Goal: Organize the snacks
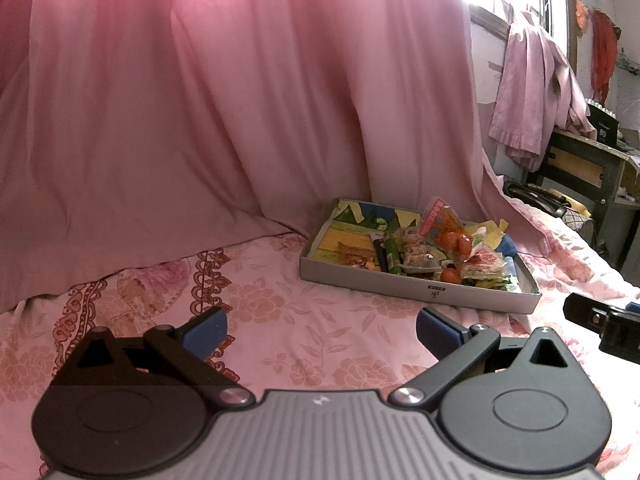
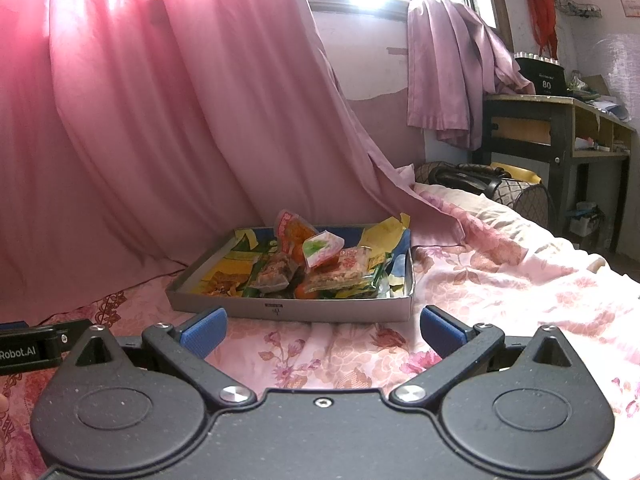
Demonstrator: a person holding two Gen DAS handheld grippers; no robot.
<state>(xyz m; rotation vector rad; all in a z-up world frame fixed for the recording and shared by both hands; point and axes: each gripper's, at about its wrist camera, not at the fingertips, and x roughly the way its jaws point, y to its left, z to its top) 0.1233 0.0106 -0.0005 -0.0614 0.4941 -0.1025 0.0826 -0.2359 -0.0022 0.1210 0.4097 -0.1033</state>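
A shallow grey cardboard box (image 1: 400, 286) (image 2: 240, 309) lies on the floral bedsheet, filled with several snack packets (image 1: 448, 248) (image 2: 320, 264): orange, green, red-white and clear wrappers in a loose heap. My left gripper (image 1: 322, 330) stands open, low over the sheet, short of the box and left of it, with nothing between its blue pads. My right gripper (image 2: 322, 330) is open too, just in front of the box's near wall, and holds nothing. The right gripper's body shows at the right edge of the left wrist view, and the left gripper's body at the left edge of the right wrist view.
A pink curtain (image 1: 240, 100) (image 2: 160, 120) hangs down onto the bed behind the box. A pillow (image 2: 472, 208) and a dark bag (image 2: 480, 184) lie at the bed's far end. A wooden desk (image 2: 560, 128) stands to the right under a window.
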